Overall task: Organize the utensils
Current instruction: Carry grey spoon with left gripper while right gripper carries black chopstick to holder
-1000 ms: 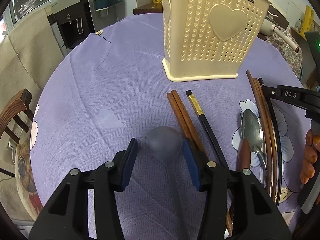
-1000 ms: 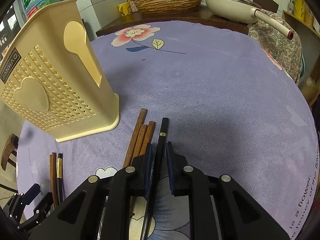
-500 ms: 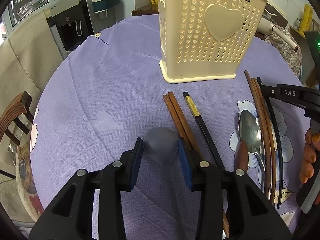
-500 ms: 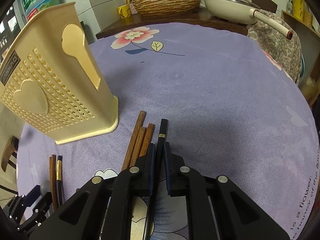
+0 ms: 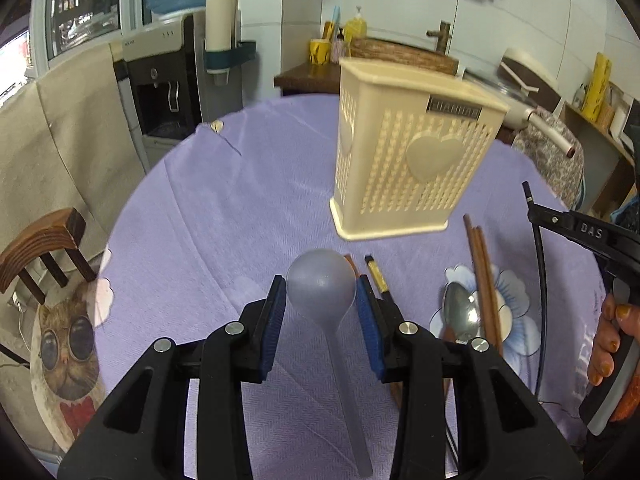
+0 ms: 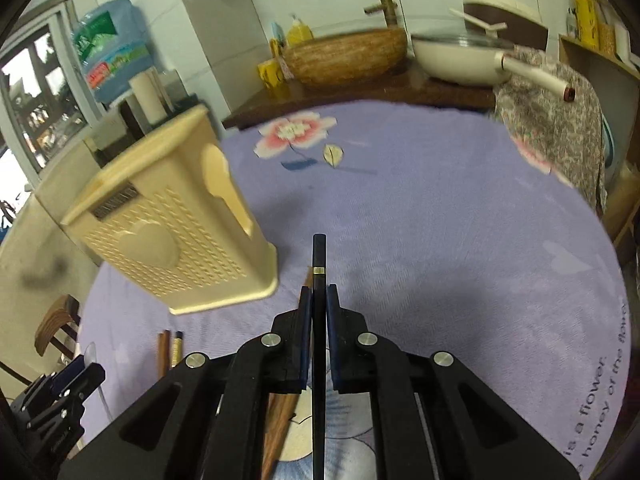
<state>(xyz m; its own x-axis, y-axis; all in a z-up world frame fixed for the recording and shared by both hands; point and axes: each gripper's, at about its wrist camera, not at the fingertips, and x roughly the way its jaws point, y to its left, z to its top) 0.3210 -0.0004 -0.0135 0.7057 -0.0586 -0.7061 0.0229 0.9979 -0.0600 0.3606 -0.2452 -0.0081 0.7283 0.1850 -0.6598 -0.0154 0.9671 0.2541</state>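
Observation:
My left gripper (image 5: 321, 298) is shut on a translucent grey plastic spoon (image 5: 322, 286) and holds it above the purple tablecloth (image 5: 248, 208). My right gripper (image 6: 319, 300) is shut on a black chopstick (image 6: 319, 264) with a gold band, lifted off the cloth; the same chopstick shows in the left wrist view (image 5: 538, 264). The cream perforated utensil holder (image 5: 412, 172) with a heart stands upright ahead, also in the right wrist view (image 6: 172, 232). Brown chopsticks (image 5: 482, 276), a metal spoon (image 5: 462, 314) and a second black chopstick (image 5: 378, 280) lie on the cloth.
A wooden chair (image 5: 44, 244) stands off the table's left edge. A water dispenser (image 5: 160, 84) is behind on the left. A counter with a woven basket (image 6: 348, 56) and a cream pan (image 6: 468, 60) lies past the table's far edge.
Both grippers closed on their utensils and lifted them off the cloth. The views rose and tilted up, so the holder now looks farther and lower.

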